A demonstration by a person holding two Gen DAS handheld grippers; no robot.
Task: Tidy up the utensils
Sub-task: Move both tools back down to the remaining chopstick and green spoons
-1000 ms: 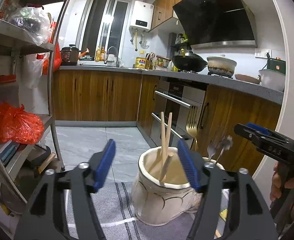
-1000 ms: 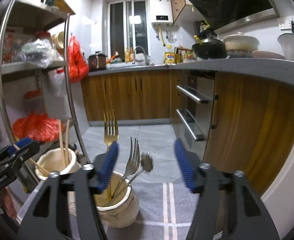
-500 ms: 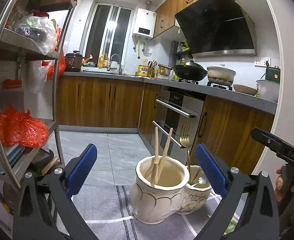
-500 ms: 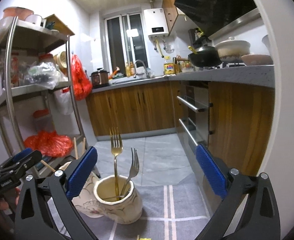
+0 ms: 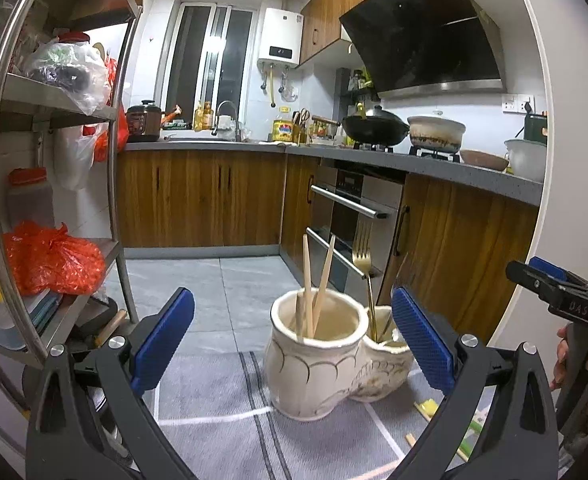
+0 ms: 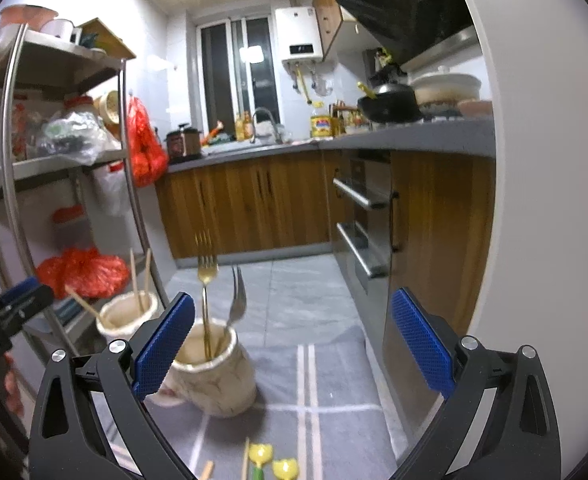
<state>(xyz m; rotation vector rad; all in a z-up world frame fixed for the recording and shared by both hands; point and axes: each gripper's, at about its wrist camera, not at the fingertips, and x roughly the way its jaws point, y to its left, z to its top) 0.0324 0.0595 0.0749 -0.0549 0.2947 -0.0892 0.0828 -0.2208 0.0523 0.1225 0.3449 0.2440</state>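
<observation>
Both pairs of jaws are spread to their widest and nothing is held in either. A second ago they were narrower; they have just been opened, and no thing is seen between the pads in either view. The left gripper [image 5: 291, 338] is framed around the near pot [image 5: 314, 356] without touching it, the pot now lying farther off than it did a second ago. The right gripper [image 6: 291, 338] is likewise drawn back, its left pad overlapping the rim of the fork pot [image 6: 213, 380] only in the picture.

The two chopsticks [image 5: 314, 284] are now left standing in the near pot, leaning against each other. In the pot joined behind it, a gold fork [image 6: 205, 300] and a silver fork [image 6: 235, 300] are stood upright, tines up. A second ago a silver utensil was seen close by the right jaws; it is now released into the pot.

From this it is judged that a drop by each hand has been finished and both hands are being withdrawn. More is left to sort: on the grey mat [image 6: 334, 380] near the right gripper, yellow tulip-shaped ends [image 6: 271, 460] and a wooden stick [image 6: 245, 460] are seen lying loose, so another pick-up is probably called for. The right gripper's tip [image 5: 554, 284] is seen at the edge of the left view.
</observation>
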